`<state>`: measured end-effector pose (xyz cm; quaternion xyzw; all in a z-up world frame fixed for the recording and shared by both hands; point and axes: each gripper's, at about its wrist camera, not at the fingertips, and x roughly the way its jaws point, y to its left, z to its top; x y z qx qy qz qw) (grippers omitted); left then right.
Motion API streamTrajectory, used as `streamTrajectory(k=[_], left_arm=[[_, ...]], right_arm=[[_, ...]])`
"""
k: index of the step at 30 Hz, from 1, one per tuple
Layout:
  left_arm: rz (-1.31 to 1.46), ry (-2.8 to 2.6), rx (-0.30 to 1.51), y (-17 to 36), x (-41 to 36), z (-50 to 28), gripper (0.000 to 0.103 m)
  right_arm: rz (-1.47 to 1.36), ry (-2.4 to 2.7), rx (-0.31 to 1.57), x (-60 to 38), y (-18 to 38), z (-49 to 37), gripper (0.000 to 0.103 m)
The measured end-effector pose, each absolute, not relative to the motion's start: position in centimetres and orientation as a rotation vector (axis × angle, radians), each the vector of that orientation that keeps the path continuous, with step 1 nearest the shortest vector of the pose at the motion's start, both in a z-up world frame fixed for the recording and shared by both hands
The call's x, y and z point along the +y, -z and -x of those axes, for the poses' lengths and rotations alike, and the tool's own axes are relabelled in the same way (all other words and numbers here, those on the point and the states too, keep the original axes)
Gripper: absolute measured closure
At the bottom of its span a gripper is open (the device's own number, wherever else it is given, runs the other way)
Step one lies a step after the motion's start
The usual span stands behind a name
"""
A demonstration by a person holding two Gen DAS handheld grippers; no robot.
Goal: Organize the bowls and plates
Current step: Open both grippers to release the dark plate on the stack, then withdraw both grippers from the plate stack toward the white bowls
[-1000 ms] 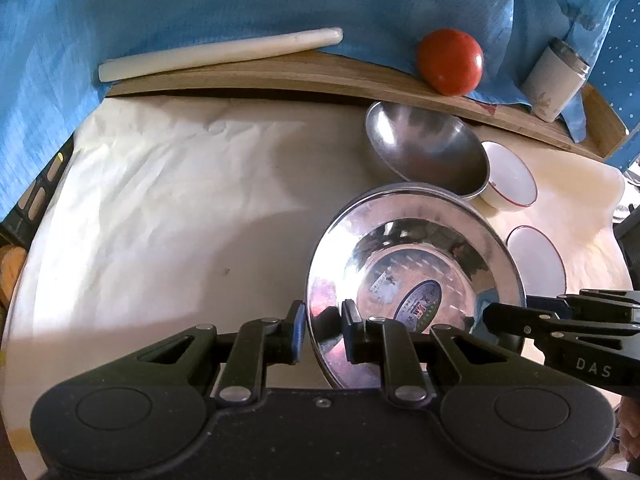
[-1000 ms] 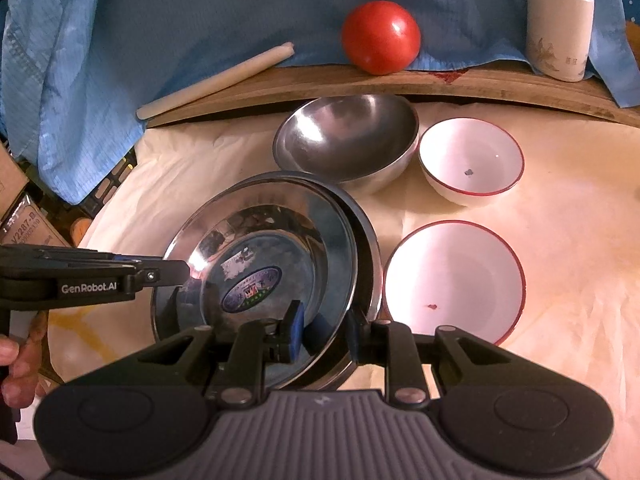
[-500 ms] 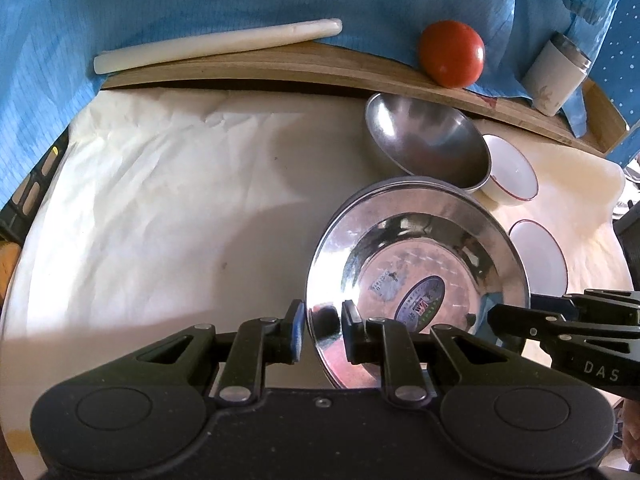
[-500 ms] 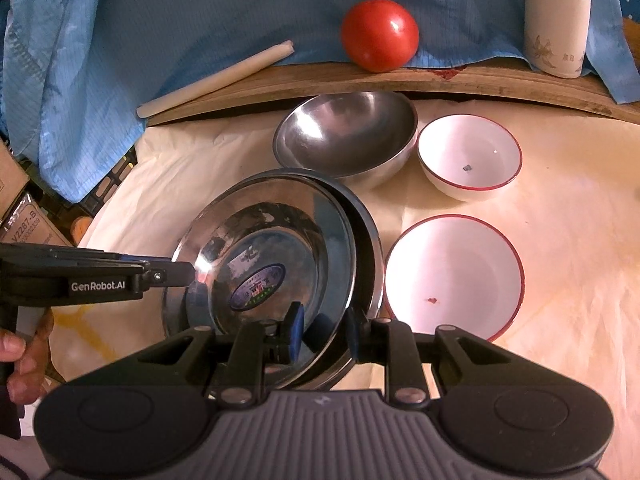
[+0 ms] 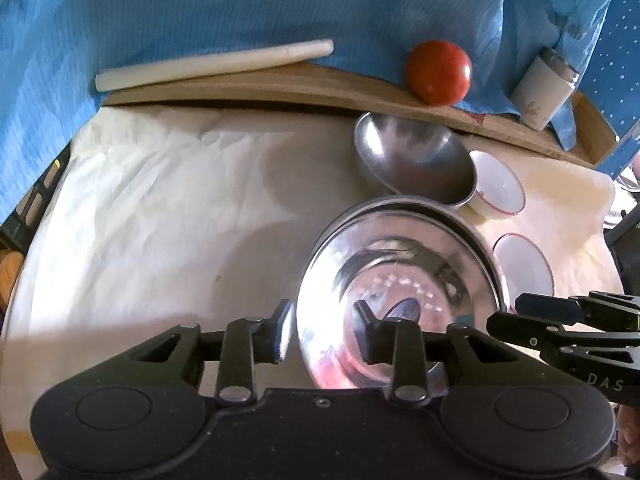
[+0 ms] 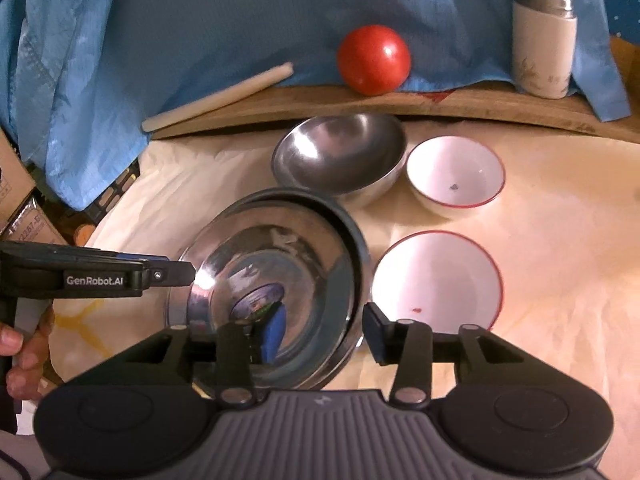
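Observation:
A shiny steel plate (image 5: 400, 280) (image 6: 276, 272) lies on top of a second steel plate (image 6: 356, 240), whose rim shows behind it. My left gripper (image 5: 324, 328) is open, its fingers astride the top plate's left rim. My right gripper (image 6: 324, 328) is open, its fingers astride the right rims of both plates. Behind them stands a steel bowl (image 5: 416, 160) (image 6: 340, 156). A small white red-rimmed bowl (image 6: 456, 176) (image 5: 496, 188) sits to its right. A white red-rimmed plate (image 6: 436, 280) (image 5: 524, 264) lies right of the steel plates.
A wooden board (image 6: 480, 104) runs along the back with a red tomato (image 6: 374, 60), a white rolling pin (image 6: 218, 96) and a white tumbler (image 6: 544, 44) on it. Blue cloth (image 5: 240, 4) hangs behind. Cream cloth (image 5: 160, 200) covers the table. Boxes (image 6: 20, 200) stand at the left.
Both grippers were shut on the top steel plate's rim and have opened. The plate has come down onto the lower steel plate.

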<state>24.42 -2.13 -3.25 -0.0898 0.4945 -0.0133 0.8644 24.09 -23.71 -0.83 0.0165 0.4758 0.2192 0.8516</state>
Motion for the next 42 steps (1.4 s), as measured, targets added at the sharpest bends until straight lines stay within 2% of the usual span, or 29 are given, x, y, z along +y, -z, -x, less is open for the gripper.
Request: streamTrajectory(k=[3,7,13,18,26,30,35,42], left_arm=[[0.191,0.03,1.022,2.9,-2.6,-24.6,0.06],[0.191,0.032,1.001,2.4,-3.4,-24.7,0.044],[0.19,0.064,0.96,1.6,-5.5,-24.9,0.031],[0.195,0.052,0.951,1.5,-7.2,-25.2,0.026],[0.157,0.117,0.928,0.9,-11.5,-25.8,0.019],[0.085,0.218,0.927,0.4,-13.7,-26.8,0.017],[-0.055,0.377,0.95,0.1,-16.5,-29.1,0.01],[-0.232,0.552,1.037,1.5,-19.5,-32.1,0.007]], right_arm=[[-0.047,-0.451,0.988,-24.5,0.6,-24.0,0.052],[-0.059,-0.432,0.97,-25.7,0.4,-24.1,0.042],[-0.094,-0.37,0.942,-28.5,-0.1,-24.5,0.031],[-0.118,-0.338,0.938,-31.2,-0.4,-24.9,0.024],[-0.158,-0.31,0.954,-35.3,0.2,-25.4,0.022],[-0.186,-0.308,0.965,-36.5,0.7,-25.2,0.02],[-0.236,-0.324,0.983,-37.6,0.9,-24.7,0.016],[-0.291,-0.325,0.997,-38.4,1.3,-23.9,0.008]])
